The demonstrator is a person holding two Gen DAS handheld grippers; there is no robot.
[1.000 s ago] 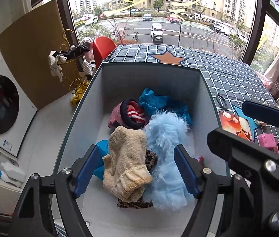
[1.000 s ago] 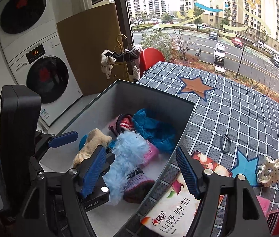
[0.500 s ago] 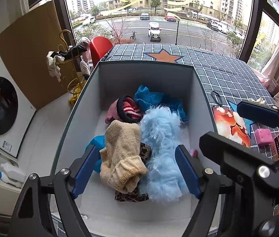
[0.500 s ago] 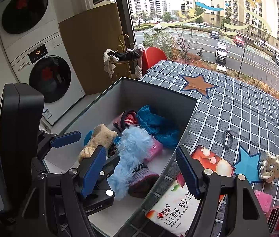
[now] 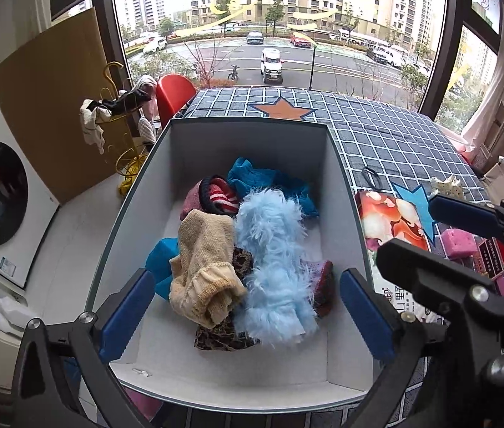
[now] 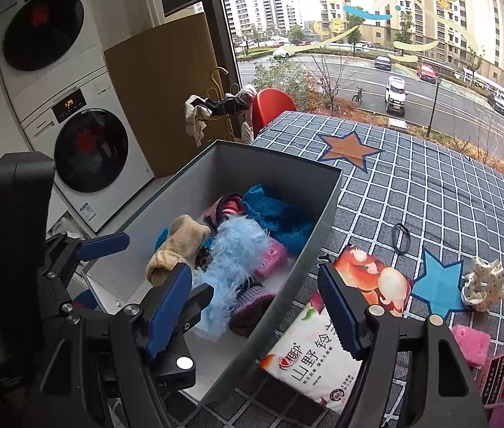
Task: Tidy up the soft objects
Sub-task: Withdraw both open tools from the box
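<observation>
A grey open box (image 5: 248,132) (image 6: 327,214) sits at the left edge of the checked table. Inside lie a fluffy light-blue piece (image 5: 273,249) (image 6: 234,256), a beige knit sock (image 5: 205,267) (image 6: 177,246), a teal cloth (image 5: 266,178), a red striped knit (image 5: 212,198) and a leopard-print piece (image 5: 223,335). My left gripper (image 5: 245,317) is open and empty above the box's near end. My right gripper (image 6: 255,310) is open and empty over the box's right wall. A pink sponge (image 6: 471,346) and a cream scrunchie (image 6: 482,283) lie on the table.
A snack bag (image 6: 337,328) lies beside the box, with a black hair tie (image 6: 402,237) beyond it. Stacked washing machines (image 6: 73,114), a brown board and a gold rack with cloths (image 6: 216,107) stand left. A red chair (image 5: 173,92) is behind the box.
Both grippers have drawn back and risen a little from the box, so more of the box and table shows. The soft things in the box have not moved.
</observation>
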